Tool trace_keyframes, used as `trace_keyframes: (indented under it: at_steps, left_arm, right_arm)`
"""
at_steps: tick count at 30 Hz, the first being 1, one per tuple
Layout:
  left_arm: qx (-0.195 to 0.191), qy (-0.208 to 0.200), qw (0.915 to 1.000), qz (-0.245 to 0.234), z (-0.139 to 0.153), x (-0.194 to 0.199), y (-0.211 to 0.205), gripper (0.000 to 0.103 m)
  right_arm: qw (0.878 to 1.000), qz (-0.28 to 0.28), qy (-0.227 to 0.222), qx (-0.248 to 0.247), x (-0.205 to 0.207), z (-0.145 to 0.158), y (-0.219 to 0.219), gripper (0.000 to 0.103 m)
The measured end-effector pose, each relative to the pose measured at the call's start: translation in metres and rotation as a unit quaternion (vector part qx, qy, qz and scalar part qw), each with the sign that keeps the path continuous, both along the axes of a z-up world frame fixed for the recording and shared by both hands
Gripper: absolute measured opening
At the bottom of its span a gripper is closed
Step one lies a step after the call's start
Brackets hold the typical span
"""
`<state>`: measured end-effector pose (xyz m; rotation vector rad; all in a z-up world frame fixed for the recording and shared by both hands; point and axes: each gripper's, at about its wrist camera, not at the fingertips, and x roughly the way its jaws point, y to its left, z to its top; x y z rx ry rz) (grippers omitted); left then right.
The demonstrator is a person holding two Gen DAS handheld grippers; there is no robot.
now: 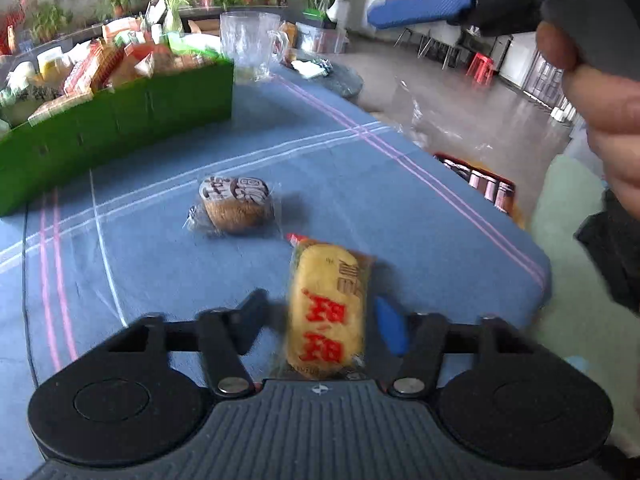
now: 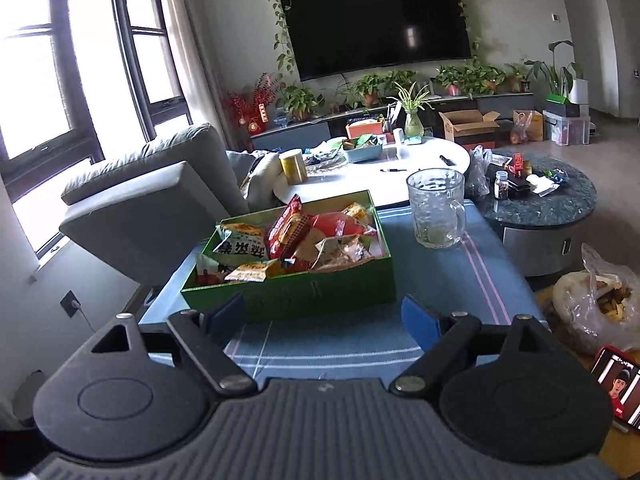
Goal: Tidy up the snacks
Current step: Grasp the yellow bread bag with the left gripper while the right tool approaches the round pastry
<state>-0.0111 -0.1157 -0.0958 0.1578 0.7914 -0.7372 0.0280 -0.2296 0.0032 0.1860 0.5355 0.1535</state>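
A yellow snack packet (image 1: 326,312) with red lettering stands lengthwise between the fingers of my left gripper (image 1: 324,314), which is shut on it just over the blue tablecloth (image 1: 340,168). A round brown cake in clear wrap (image 1: 236,204) lies a little further on. The green box (image 1: 120,128) full of snack packets stands at the far left. In the right wrist view my right gripper (image 2: 324,320) is open with nothing in it, just short of the green box (image 2: 320,292). A hand holds that right gripper (image 1: 420,6) at the top right of the left wrist view.
A glass mug (image 2: 436,212) stands beside the box at the table's far side. The table edge (image 1: 500,216) drops off to the right, with a crate of bottles (image 1: 480,184) below. A plastic bag (image 2: 600,304), a phone (image 2: 616,380) and a grey armchair (image 2: 152,208) flank the table.
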Motion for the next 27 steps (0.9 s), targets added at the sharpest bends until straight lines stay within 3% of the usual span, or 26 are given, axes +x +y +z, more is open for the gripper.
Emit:
trace_keyframes:
  at_steps: [6, 9, 16, 27]
  left_arm:
    - [0.006, -0.023, 0.998, 0.059, 0.012, 0.012, 0.022, 0.034]
    - [0.021, -0.05, 0.9933, 0.102, 0.019, 0.017, 0.043, 0.034]
    - [0.009, -0.067, 0.9806, 0.184, 0.029, 0.029, 0.079, 0.034]
    - [-0.01, -0.067, 0.9752, 0.211, 0.035, 0.034, 0.103, 0.034]
  right_arm:
    - [0.999, 0.0, 0.042, -0.013, 0.011, -0.028, -0.006, 0.093]
    - [0.998, 0.002, 0.068, -0.011, 0.017, -0.043, -0.009, 0.093]
    - [0.992, 0.012, 0.12, -0.018, 0.028, -0.075, 0.009, 0.093]
    - [0.988, -0.004, 0.142, -0.063, 0.036, -0.095, 0.048, 0.093]
